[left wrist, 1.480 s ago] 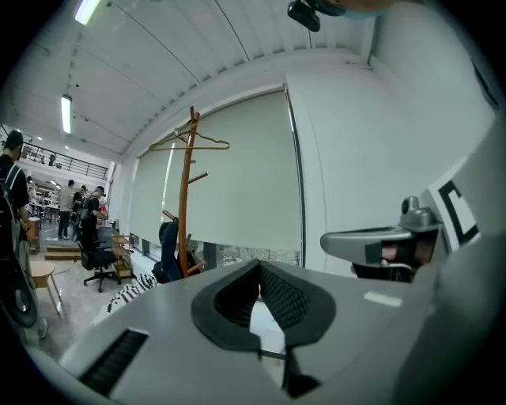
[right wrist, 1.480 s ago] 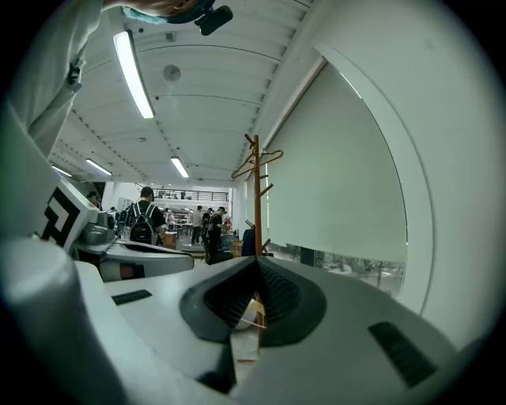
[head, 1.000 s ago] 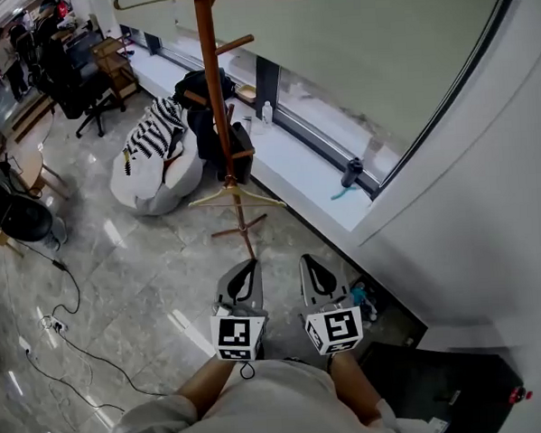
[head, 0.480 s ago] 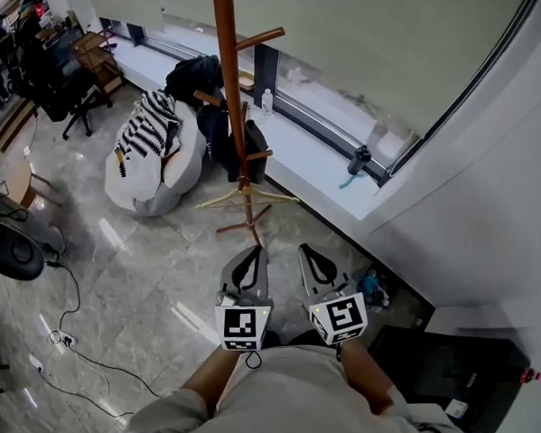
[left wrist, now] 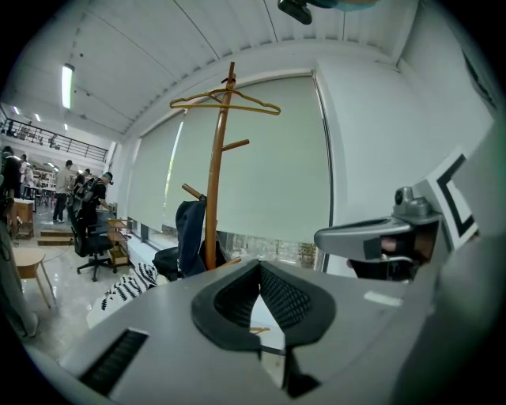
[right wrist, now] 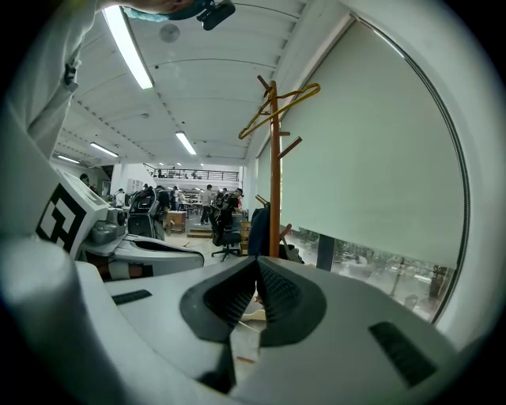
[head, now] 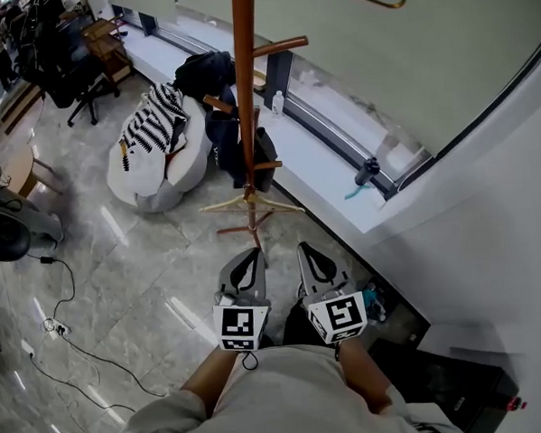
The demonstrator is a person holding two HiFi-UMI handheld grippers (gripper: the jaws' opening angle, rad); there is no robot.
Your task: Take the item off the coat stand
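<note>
Though glary, seemingly marble floor (head: 146, 263)

No legible txt, labels, brands or nos. anywhere in these views.

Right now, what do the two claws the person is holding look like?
Both are grey plastic. The left claw and the right claw each taper toward the front, with black ribbed pads on the inside. At the back, each carries a white cube printed with black square patterns. The person wears a pale top with sleeves.
</note>
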